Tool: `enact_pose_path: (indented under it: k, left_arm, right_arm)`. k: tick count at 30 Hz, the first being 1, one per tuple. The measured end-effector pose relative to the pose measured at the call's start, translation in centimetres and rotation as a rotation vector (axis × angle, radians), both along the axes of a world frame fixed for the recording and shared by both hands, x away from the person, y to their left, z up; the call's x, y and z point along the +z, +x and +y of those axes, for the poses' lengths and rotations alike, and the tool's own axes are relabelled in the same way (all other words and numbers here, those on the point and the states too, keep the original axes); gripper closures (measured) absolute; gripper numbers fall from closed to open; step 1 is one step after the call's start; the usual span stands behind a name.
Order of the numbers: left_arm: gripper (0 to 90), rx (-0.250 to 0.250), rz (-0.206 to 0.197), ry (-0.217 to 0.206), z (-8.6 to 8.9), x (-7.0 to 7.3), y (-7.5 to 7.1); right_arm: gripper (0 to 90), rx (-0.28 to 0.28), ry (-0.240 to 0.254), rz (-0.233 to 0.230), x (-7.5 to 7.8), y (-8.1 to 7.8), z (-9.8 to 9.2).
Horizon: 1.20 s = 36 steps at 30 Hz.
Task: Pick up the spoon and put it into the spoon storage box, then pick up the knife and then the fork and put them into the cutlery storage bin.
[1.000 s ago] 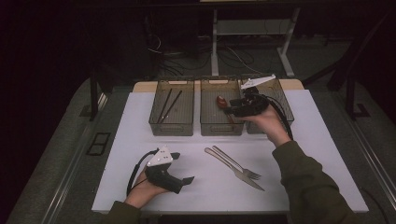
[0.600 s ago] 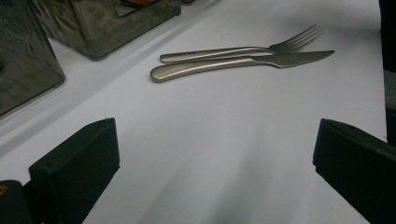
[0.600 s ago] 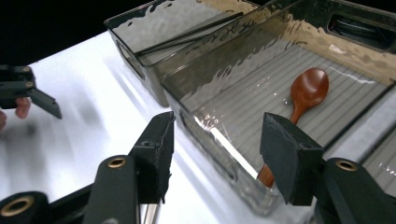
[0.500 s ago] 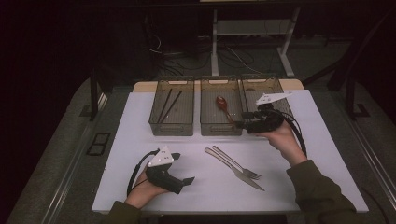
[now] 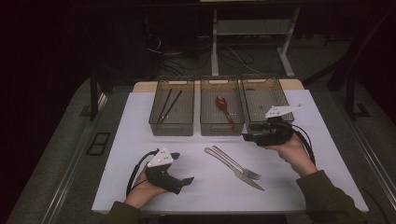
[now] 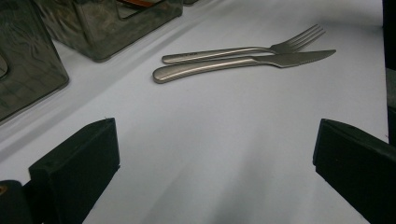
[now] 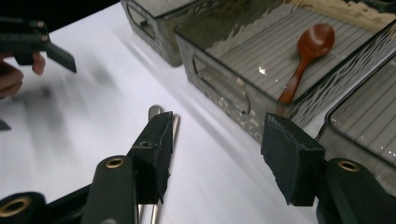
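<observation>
The right gripper (image 5: 250, 136) hung with its jaws partly apart and nothing between them, in front of the middle bin (image 5: 221, 127), where a wooden spoon (image 5: 223, 106) lay. The fork (image 5: 236, 162) and knife (image 5: 233, 169) lay side by side, touching, on the white tabletop (image 5: 140, 121) between the hands. The left gripper (image 5: 187, 180) rested on the tabletop, wide open and empty. To do this step well, it should probably straddle one handle alone, clear of its neighbour. No writing or brand was legible.

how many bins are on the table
3, side by side at the far edge: the left bin holds chopsticks, the middle bin a wooden spoon, and the right bin looks empty.
</observation>
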<state>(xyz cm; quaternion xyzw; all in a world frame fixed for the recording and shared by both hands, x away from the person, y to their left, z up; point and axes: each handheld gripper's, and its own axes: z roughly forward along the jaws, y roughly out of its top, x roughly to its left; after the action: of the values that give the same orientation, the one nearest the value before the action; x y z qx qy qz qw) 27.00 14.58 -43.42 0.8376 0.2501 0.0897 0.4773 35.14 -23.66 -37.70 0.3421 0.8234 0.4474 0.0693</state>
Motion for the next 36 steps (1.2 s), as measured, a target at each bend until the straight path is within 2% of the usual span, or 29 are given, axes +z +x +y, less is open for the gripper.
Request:
enact_pose_path:
  k: [5, 12, 19, 27, 36]
  left_arm:
    - [0.0, 0.001, -0.005, -0.004, 0.0, 0.0, 0.0]
    - [0.0, 0.001, -0.002, -0.001, 0.0, 0.1, -0.1]
    - [0.0, 0.002, -0.001, 0.000, -0.1, 0.1, -0.1]
    - [0.0, 0.000, -0.002, 0.002, 0.0, 0.0, 0.0]
    - [0.0, -0.001, -0.003, 0.006, -0.1, 0.0, -0.1]
  right_arm:
    - [42.7, 0.012, -0.012, 0.007, -0.4, -0.9, -0.1]
    - [42.9, 0.035, -0.033, 0.041, -1.1, -2.0, -0.1]
    - [43.0, 0.057, -0.081, 0.054, -1.6, -2.6, 0.3]
    - [52.2, 0.072, -0.152, 0.104, -2.2, -3.1, 1.2]
    - [60.4, 0.096, -0.215, 0.188, -2.7, -2.9, 2.4]
